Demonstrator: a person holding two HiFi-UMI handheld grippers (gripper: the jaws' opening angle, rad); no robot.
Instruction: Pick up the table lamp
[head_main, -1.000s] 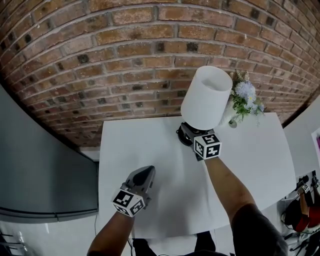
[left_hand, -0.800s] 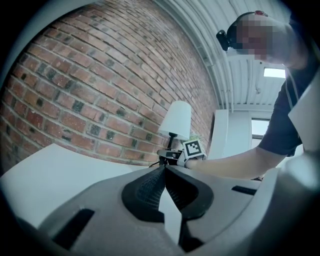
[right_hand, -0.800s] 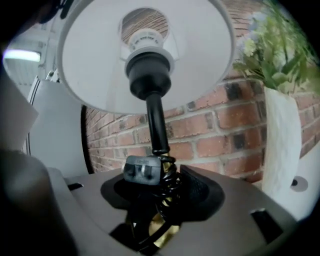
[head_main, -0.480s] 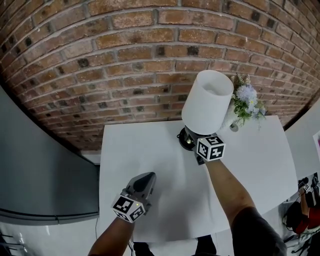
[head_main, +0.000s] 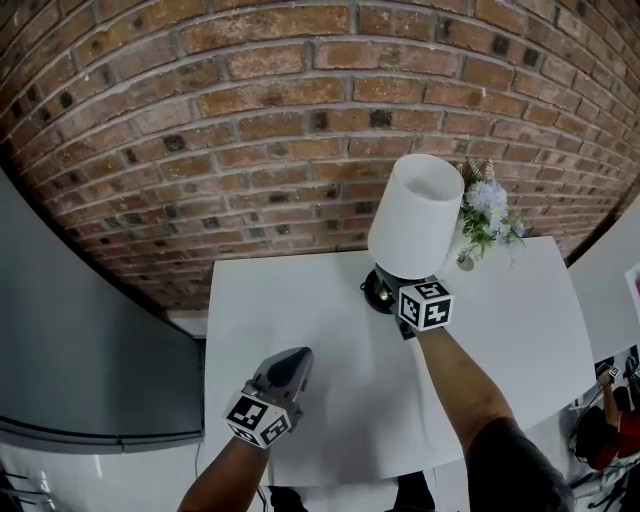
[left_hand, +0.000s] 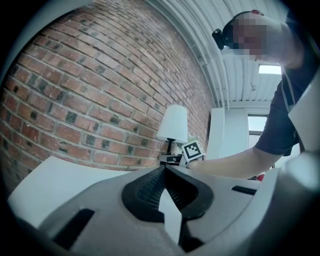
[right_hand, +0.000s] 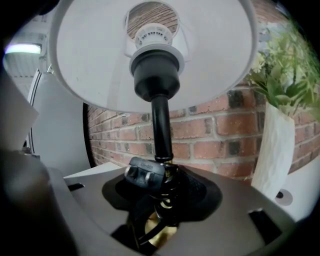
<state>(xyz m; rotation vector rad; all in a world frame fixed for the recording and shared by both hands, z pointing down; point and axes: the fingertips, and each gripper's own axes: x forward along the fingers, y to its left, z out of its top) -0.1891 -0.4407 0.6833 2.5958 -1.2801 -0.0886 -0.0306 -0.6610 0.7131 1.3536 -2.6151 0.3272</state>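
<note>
The table lamp (head_main: 415, 215) stands just beside the flower vase (head_main: 487, 212), its stem grasped by the right hand-held gripper (right_hand: 162, 187), whose jaws have just been closing. The left hand-held gripper (head_main: 292, 360), farther from the vase, is clenched empty.

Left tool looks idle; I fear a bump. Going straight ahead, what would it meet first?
Probably the table lamp, near where the right tool has just closed its jaws on the stem; only table lies between, though depth is unclear.

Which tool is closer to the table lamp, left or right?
Right. The right tool has just been closing its jaws on the table lamp, at the stem above its base; the left tool, shut, is apart from it over the table, near-left.
</note>
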